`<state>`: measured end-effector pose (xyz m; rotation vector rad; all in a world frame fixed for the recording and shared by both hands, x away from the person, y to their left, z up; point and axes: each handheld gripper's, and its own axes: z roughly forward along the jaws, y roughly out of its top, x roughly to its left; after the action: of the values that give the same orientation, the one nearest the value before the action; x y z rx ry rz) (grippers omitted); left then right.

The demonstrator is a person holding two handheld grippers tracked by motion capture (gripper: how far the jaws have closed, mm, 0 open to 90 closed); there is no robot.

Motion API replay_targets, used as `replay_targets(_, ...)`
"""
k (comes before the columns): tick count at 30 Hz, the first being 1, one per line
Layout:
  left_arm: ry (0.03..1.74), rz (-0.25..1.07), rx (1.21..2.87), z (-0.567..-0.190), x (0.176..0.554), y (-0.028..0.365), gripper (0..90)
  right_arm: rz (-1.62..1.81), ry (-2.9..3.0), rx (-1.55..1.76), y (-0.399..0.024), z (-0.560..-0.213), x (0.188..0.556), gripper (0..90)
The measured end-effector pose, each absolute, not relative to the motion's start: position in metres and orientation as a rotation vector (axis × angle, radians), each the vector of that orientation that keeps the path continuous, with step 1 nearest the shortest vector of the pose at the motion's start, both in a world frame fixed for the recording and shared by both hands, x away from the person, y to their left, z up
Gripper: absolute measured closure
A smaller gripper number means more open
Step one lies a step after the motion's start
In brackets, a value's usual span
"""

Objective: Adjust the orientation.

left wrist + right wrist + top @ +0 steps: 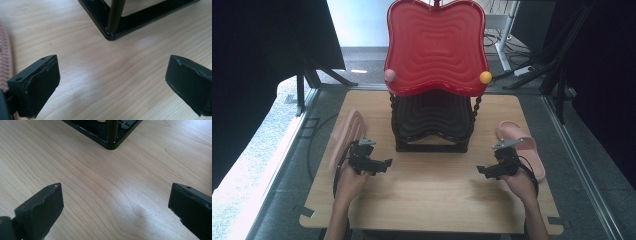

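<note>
1. Left slipper (346, 136): pink, lying on the table's left side, left of the rack, tilted up on its edge with the ribbed sole showing.
2. Right slipper (523, 145): same pink, flat on the table's right side, strap up, toe pointing away.

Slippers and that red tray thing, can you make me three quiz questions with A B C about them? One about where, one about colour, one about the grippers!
1. Where is the left slipper?
A. left of the rack
B. on the top tray
C. on the floor

2. What colour is the top tray?
A. blue
B. red
C. green

3. How are the left gripper and right gripper?
A. holding a slipper
B. shut
C. open and empty

Answers: 1 A, it lies on the table beside the rack. 2 B, the high view shows it red. 3 C, both gripper views show jaws wide apart over bare wood.
</note>
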<state>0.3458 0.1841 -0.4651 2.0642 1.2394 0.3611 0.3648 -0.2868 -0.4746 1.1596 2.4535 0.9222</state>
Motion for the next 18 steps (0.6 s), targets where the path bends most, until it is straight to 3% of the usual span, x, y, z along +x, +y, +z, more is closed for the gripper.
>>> replay_targets(18, 1.247, 0.445, 2.079, -0.418, 0.363, 0.218, 3.2, 0.909, 2.436, 1.188, -0.294, -0.472, 0.365, 1.6)
